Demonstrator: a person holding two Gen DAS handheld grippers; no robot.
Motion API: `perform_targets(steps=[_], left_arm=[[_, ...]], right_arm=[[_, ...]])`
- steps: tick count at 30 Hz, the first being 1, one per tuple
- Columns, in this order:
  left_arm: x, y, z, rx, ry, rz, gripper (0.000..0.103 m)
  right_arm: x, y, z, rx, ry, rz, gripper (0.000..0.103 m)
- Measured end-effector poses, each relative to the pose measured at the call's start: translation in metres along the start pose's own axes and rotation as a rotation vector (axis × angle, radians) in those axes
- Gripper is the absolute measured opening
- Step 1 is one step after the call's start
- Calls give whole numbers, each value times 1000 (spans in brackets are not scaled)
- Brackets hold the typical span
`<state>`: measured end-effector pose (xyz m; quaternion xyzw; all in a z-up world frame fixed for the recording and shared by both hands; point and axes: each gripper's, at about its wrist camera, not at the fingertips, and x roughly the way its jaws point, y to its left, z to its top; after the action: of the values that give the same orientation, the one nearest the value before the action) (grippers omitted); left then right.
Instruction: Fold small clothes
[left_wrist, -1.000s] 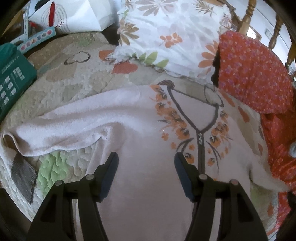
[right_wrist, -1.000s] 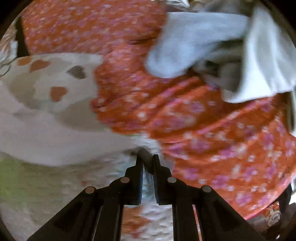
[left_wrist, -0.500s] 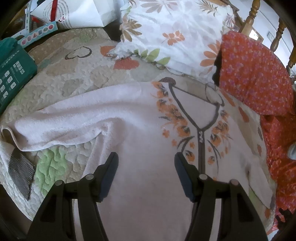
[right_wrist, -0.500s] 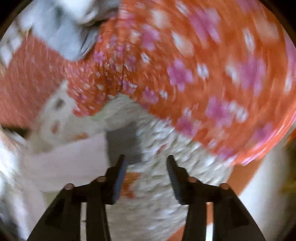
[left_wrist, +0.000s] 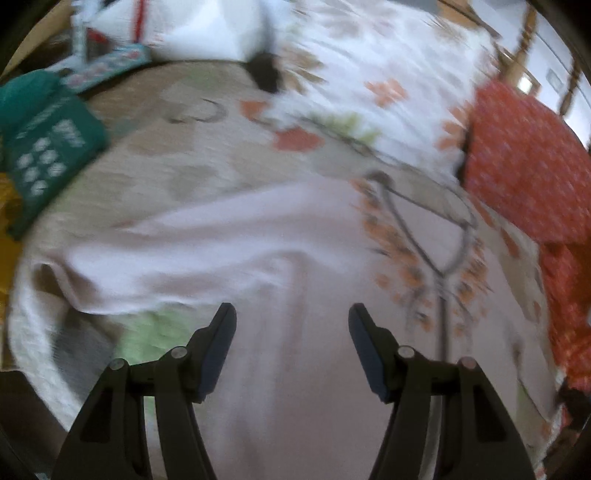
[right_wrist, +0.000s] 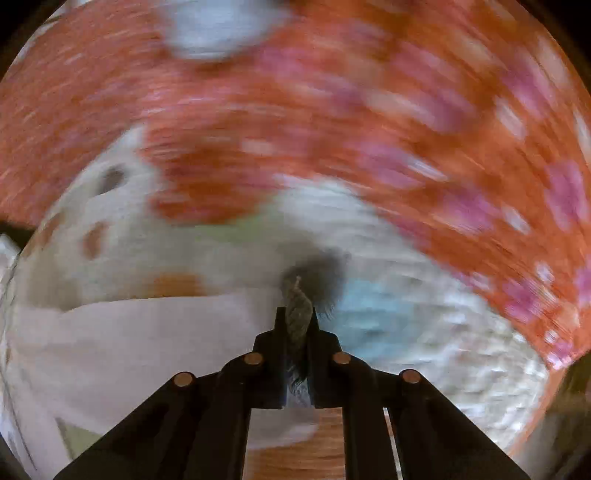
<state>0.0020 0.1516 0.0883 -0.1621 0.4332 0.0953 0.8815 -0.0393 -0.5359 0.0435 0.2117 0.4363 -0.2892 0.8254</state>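
Note:
A pale pink top (left_wrist: 258, 258) with an orange flower print and a dark neckline lies spread on a quilted bed cover (left_wrist: 177, 162). My left gripper (left_wrist: 291, 317) is open and empty, hovering above the top's lower body. In the right wrist view my right gripper (right_wrist: 295, 314) is shut on a piece of quilted cloth (right_wrist: 297, 314) with a dark patch, at the end of the pink top (right_wrist: 129, 332). That view is blurred, so I cannot tell whether the cloth is the top's cuff or the cover.
A floral pillow (left_wrist: 369, 74) and an orange flowered cushion (left_wrist: 524, 155) lie at the far side. A green box (left_wrist: 48, 147) and a white bag (left_wrist: 192, 29) sit at the far left. Orange flowered fabric (right_wrist: 369, 110) fills the right view.
My right gripper was open half a second ago and has now shut on the cloth. The left gripper has shifted slightly over the top; both views are motion-blurred.

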Motion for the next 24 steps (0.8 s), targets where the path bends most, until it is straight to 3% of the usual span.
perform_targets(steps=[2,6,9,12,17,20,24], left_arm=[[-5,28,6,-45,-16,39,62],[-17,92,22,-207,-19,48,62],[-35,125,34,-286,-59,39,62],[-51,150,42,-350,-111,27,66],[-67,183,51,-424,-158,40,67],[-71,200,51,-459,-166,35,67],[-75,218,49,-499,-175,47,67]], right_arm=[[-15,49,0,-82,-29,67,8],[-65,185,-16,-271,-67,330,8],[-100,300,-51,-420,-40,552,8],[-120,391,-102,-539,29,690,8],[-123,485,-183,-668,146,778,8],[-113,522,-222,-756,181,759,8],[-95,542,-248,-782,218,716,8]])
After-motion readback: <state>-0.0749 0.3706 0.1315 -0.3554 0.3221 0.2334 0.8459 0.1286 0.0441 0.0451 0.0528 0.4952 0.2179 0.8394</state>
